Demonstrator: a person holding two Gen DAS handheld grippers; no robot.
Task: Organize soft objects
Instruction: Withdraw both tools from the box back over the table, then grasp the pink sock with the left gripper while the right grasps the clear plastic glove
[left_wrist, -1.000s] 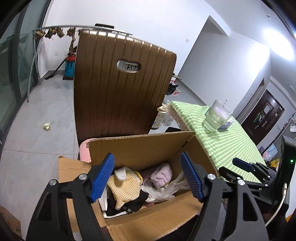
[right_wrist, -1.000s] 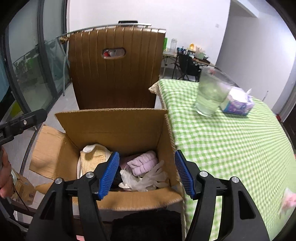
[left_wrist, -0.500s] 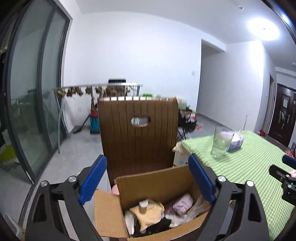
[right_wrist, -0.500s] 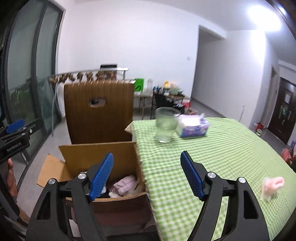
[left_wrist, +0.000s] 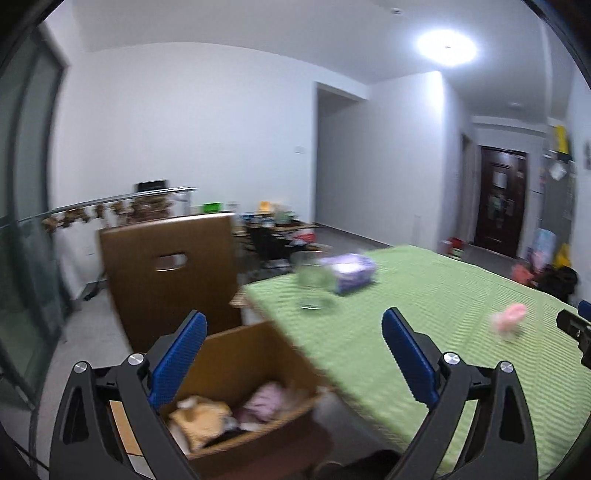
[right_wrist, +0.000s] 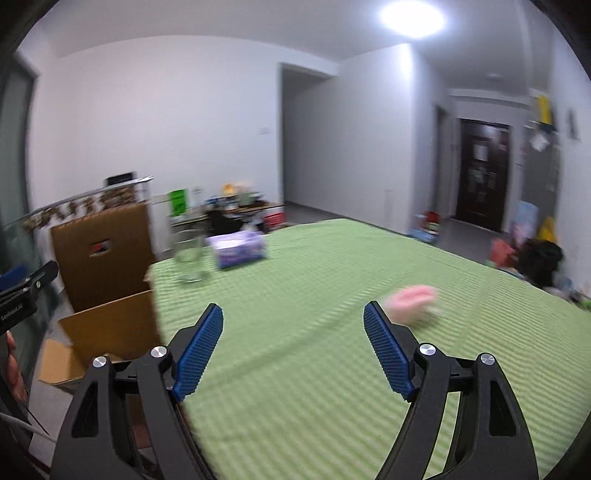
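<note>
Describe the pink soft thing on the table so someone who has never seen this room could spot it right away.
Find the big table with the green checked cloth. The glass and purple tissue pack stand at its far corner near the cardboard box; the pink soft item lies alone further right, just beyond the right gripper. It is the only pink thing on the cloth.

Both views are pretty smeary with motion blur. The green tablecloth (right_wrist: 332, 280) loses its check pattern into streaks, and the glass (left_wrist: 314, 286) and the pink soft thing (right_wrist: 412, 299) are just soft blobs. Only the blue gripper pads (left_wrist: 181, 354) up close stay crisp. Light is a single ceiling lamp (left_wrist: 445, 48) that blows out to a white glare patch, with a cool, slightly dim cast on the white walls. Shadows are weak, mostly inside the cardboard box (left_wrist: 243, 373). Heavy fisheye: walls and door frames bow, and the corners go to black vignette.
</note>
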